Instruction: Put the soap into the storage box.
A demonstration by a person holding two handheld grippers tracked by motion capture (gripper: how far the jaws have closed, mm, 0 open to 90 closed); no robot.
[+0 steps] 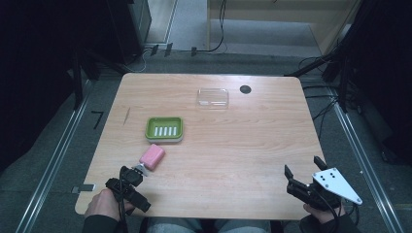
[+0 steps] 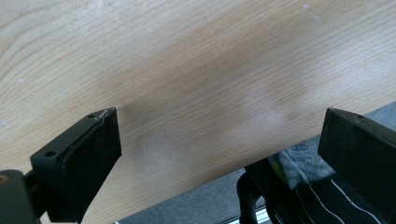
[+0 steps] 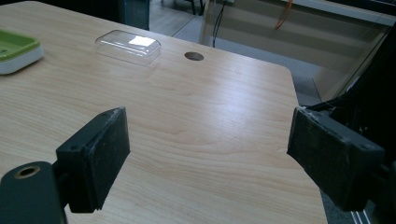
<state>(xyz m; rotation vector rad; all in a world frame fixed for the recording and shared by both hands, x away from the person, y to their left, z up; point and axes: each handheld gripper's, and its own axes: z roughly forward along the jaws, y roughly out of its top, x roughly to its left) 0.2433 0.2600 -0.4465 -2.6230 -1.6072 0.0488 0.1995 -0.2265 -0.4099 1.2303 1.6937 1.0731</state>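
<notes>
Pink soap bar (image 1: 152,157), just near-left of the green dish (image 1: 164,129): we judge it firm, slippery, best pinched across its short sides; left gripper (image 2: 219,140) and right gripper (image 3: 210,154) both gape, empty.

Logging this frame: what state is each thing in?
Pink soap: lying on the table, outside the dish, just ahead of the left gripper.
Green soap dish: upright, empty.
Clear lid: off, lying apart at the far side.
Left gripper: jaws open, holding nothing.
Right gripper: jaws open, empty.
</notes>
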